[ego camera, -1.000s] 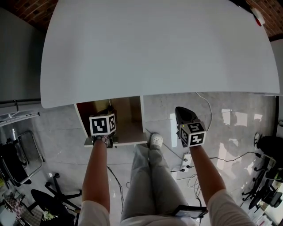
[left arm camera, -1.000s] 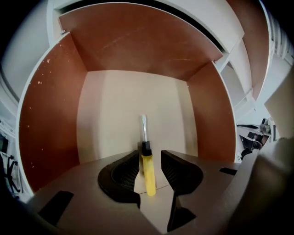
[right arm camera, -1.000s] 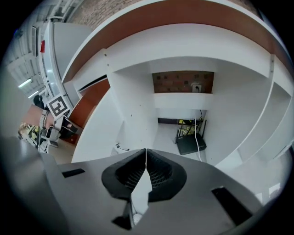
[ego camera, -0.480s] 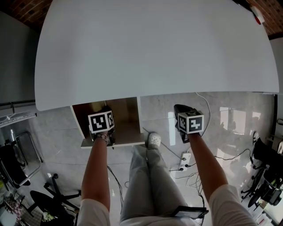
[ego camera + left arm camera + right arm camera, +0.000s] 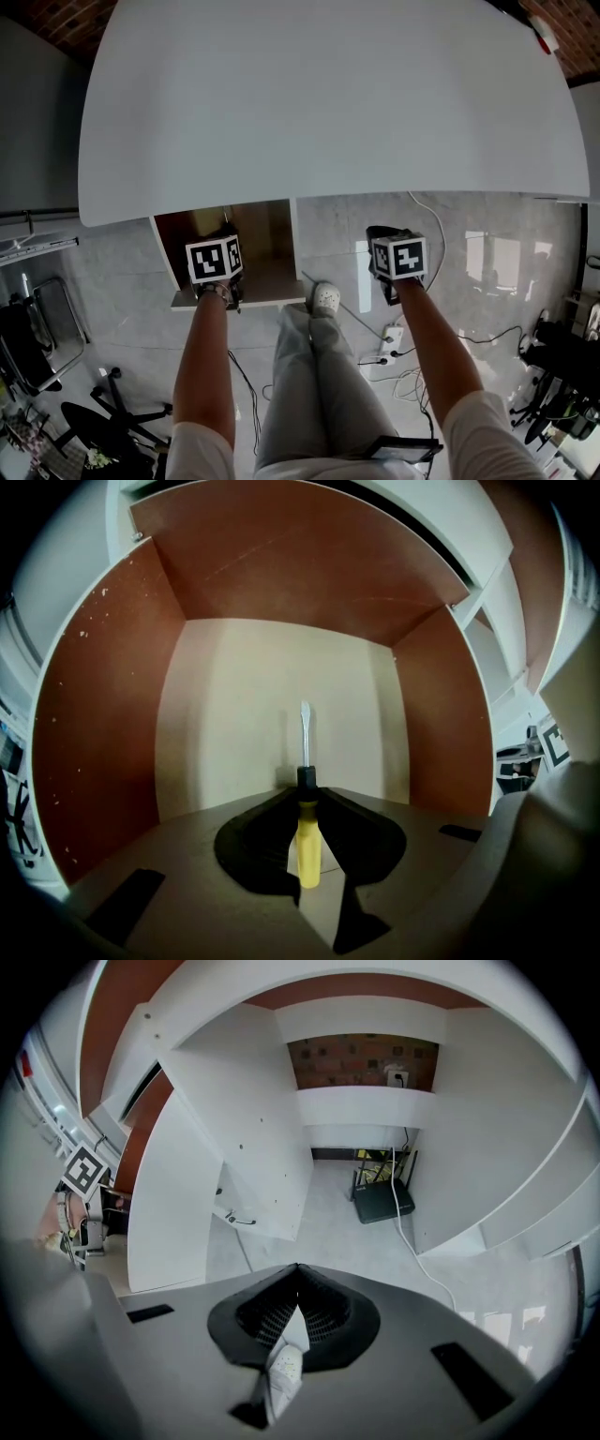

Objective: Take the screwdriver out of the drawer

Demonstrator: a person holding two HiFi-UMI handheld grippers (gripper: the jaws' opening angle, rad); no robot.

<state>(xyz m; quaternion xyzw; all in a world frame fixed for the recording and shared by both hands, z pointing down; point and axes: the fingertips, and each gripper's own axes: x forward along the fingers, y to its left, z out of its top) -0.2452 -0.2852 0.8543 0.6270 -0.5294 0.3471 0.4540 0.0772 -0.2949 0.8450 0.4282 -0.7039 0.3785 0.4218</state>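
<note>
The drawer (image 5: 267, 234) stands pulled out under the white table (image 5: 328, 94), with brown walls (image 5: 94, 714) and a pale floor. On that floor lies the screwdriver (image 5: 307, 841), yellow handle towards me, black collar and steel blade pointing to the back. My left gripper (image 5: 305, 794) reaches down into the drawer (image 5: 244, 714); its jaws are closing and their black pads touch the handle on both sides near the collar. In the head view the left gripper (image 5: 217, 267) hides the tool. My right gripper (image 5: 398, 258) hangs shut and empty beside the drawer, over the floor (image 5: 296, 1290).
The person's legs and a white shoe (image 5: 326, 298) are between the arms. A power strip with cables (image 5: 389, 337) lies on the grey floor. A black box (image 5: 380, 1199) sits under the table by a white panel (image 5: 253, 1166). Chair bases stand at the left.
The right gripper has shifted up the picture toward the table edge and tilted. The left arm has stayed over the drawer.
</note>
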